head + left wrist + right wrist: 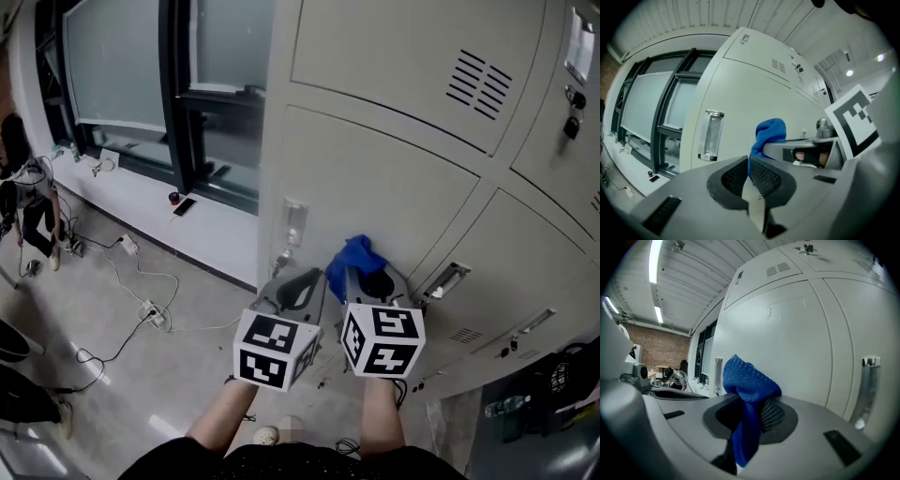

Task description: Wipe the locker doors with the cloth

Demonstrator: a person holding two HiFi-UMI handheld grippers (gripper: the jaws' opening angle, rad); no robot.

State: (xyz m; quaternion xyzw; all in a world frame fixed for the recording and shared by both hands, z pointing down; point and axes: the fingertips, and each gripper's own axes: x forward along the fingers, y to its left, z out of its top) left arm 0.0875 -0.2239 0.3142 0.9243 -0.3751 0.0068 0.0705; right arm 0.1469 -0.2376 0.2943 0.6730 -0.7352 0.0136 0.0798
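Beige locker doors (375, 187) fill the wall straight ahead, each with a clear handle (293, 223). Bunched above the jaws of my right gripper (370, 281) is a blue cloth (354, 261); the jaws are shut on it and it is close to the door, though contact cannot be told. In the right gripper view the cloth (749, 394) hangs down between the pads of that gripper (750, 416). My left gripper (302, 281) is just left of it, shut with nothing held. In the left gripper view that gripper (749, 176) points at the door, with the cloth (769, 136) beyond.
A dark-framed window (122, 66) is on the left above a white sill. Cables and a power strip (150, 312) lie on the floor. A person (28, 202) is at the far left. Keys (570, 122) hang in an upper locker. A dark bag (562, 375) sits lower right.
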